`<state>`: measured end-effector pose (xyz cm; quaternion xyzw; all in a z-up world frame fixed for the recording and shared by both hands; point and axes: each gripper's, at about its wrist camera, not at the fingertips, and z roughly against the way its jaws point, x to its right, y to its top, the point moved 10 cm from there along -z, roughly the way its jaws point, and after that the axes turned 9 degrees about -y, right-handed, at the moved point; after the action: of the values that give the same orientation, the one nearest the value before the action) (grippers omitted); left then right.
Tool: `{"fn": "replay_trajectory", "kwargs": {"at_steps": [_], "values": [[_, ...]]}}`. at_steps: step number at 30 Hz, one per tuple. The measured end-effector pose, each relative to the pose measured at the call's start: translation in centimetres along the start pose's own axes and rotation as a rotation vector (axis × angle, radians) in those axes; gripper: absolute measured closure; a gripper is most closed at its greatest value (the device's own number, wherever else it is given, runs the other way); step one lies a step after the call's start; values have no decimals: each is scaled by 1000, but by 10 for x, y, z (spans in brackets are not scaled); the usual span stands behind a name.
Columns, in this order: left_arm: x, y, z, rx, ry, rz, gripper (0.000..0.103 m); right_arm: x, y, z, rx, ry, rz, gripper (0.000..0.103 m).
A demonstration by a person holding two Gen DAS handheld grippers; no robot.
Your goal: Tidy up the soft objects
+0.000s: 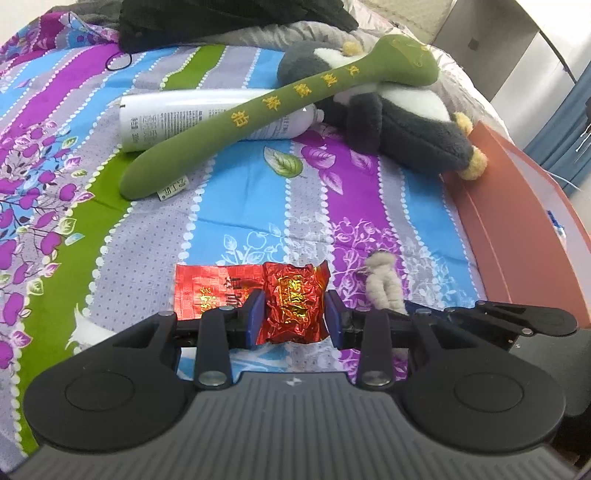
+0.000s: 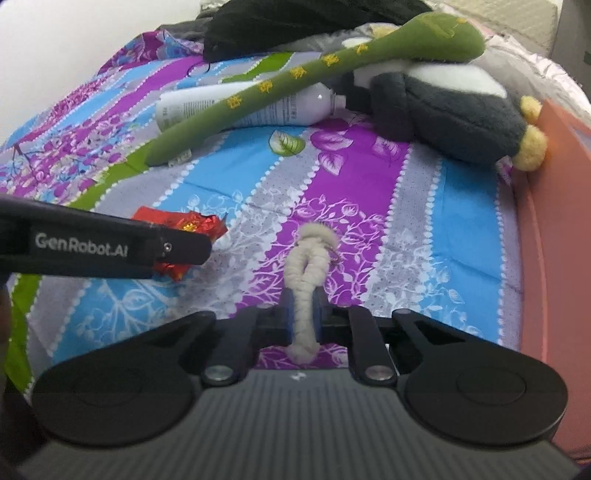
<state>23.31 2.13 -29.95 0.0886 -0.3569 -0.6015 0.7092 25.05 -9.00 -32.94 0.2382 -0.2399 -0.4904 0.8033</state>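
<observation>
A crumpled red foil packet (image 1: 293, 295) sits between the blue pads of my left gripper (image 1: 295, 317), which is shut on it, just above the striped floral bedsheet (image 1: 236, 206). A second, flat red packet (image 1: 207, 288) lies beside it on the left. In the right wrist view a cream knitted cord charm (image 2: 310, 258) runs between the pads of my right gripper (image 2: 303, 317), which is shut on its lower part. The same charm (image 1: 382, 280) shows right of the packet. A long green plush stick (image 1: 258, 114) leans over a grey-and-white plush penguin (image 1: 406, 125) farther back.
A white spray bottle (image 1: 166, 118) lies under the green stick. Dark clothing (image 1: 221, 22) is heaped at the far end of the bed. An orange-red board (image 1: 517, 221) borders the bed on the right. The left gripper's black finger (image 2: 177, 247) crosses the right wrist view.
</observation>
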Motion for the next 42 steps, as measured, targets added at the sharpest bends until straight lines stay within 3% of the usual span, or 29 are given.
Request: {"fn": "replay_trajectory", "kwargs": {"at_steps": [12, 21, 31, 42], "values": [[38, -13, 49, 2, -48, -13, 62, 15, -1, 66, 40, -8, -101, 89], [74, -7, 90, 27, -80, -108, 62, 27, -3, 120, 85, -27, -215, 89], [127, 35, 127, 84, -165, -190, 62, 64, 30, 180, 235, -63, -300, 89], [226, 85, 148, 141, -307, -310, 62, 133, 72, 253, 413, -190, -349, 89]]}}
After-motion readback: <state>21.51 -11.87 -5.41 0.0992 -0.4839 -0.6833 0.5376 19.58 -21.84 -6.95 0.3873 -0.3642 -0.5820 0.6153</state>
